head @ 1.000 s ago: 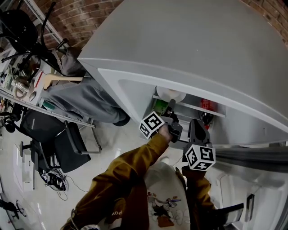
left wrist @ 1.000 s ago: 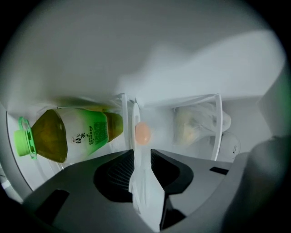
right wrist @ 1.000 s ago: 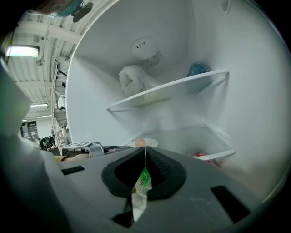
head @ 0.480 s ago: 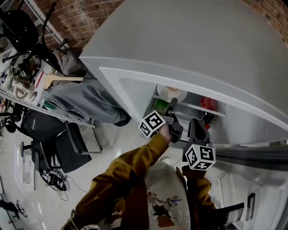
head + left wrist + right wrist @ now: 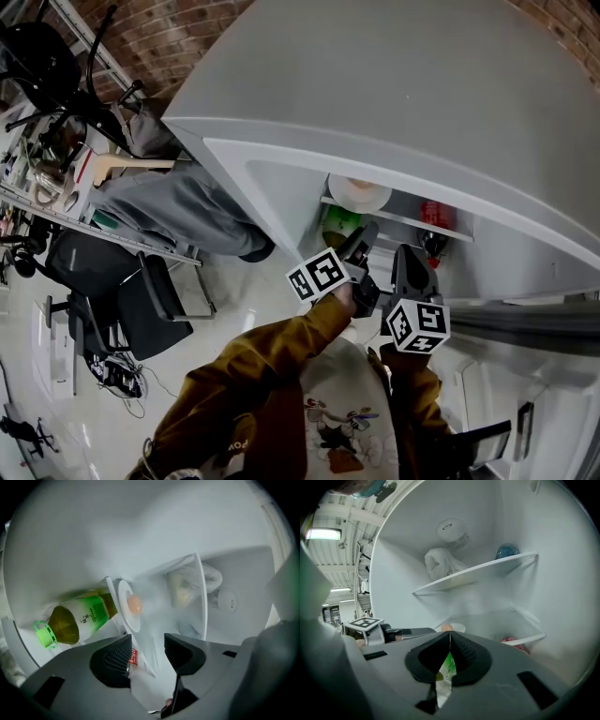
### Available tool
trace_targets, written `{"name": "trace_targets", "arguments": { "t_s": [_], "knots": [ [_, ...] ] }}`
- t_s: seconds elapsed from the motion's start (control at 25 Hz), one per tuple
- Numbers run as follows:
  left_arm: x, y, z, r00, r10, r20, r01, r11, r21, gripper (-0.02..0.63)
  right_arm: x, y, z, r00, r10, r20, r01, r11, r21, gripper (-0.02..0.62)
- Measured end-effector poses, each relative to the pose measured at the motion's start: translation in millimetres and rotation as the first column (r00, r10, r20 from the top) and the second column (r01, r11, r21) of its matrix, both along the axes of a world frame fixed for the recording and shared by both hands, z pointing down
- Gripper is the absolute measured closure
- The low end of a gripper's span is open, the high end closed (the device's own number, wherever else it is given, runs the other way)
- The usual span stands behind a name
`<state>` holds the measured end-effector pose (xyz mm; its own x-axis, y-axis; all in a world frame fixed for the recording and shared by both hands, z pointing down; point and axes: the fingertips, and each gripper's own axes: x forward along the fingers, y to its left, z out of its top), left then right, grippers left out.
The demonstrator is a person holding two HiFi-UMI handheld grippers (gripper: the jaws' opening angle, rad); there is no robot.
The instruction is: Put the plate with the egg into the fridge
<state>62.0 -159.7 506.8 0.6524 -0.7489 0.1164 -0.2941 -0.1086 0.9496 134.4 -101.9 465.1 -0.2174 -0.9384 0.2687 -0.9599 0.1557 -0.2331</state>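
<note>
Plate [image 5: 125,605] with egg [image 5: 134,604] on shelf [image 5: 403,221], beyond left gripper [image 5: 147,651], jaws parted

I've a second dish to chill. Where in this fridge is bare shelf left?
The shelf under the plate with the egg is bare to the plate's right, up to the fridge wall. The upper shelf looks free between the white bag and the blue item. Below it is crowded: green bottle, red package.
</note>
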Motion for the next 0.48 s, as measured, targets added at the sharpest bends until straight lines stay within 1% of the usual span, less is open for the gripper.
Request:
{"name": "trace_targets", "arguments": {
  "t_s": [0.12, 0.2, 0.24, 0.32, 0.4, 0.48],
  "knots": [
    [-2, 9, -11, 0.996, 0.039, 0.080, -0.046, 0.995, 0.090, 0.380, 0, -1, -2, 1.000, 0.001, 0.002, -0.001, 1.000, 0.005, 0.591],
    [-2, 16, -16, 0.988, 0.072, 0.140, -0.093, 0.985, 0.147, 0.382, 0, 0, -3, 1.000, 0.001, 0.003, -0.001, 1.000, 0.005, 0.591],
    [0, 20, -19, 0.980, 0.098, 0.172, -0.129, 0.976, 0.177, 0.383, 0, 1, -3, 1.000, 0.001, 0.003, -0.001, 1.000, 0.005, 0.591],
    [6, 29, -26, 0.955, 0.148, 0.259, -0.214, 0.945, 0.249, 0.397, 0, 2, -4, 1.000, 0.003, 0.004, -0.003, 1.000, 0.009, 0.591],
    [10, 39, -33, 0.917, 0.170, 0.362, -0.292, 0.902, 0.317, 0.432, 0, 3, -5, 1.000, 0.006, 0.008, -0.006, 1.000, 0.015, 0.591],
    [12, 49, -36, 0.874, 0.171, 0.455, -0.356, 0.863, 0.360, 0.450, 0, 4, -5, 1.000, 0.005, 0.014, -0.006, 1.000, 0.017, 0.591]
  ]
}}
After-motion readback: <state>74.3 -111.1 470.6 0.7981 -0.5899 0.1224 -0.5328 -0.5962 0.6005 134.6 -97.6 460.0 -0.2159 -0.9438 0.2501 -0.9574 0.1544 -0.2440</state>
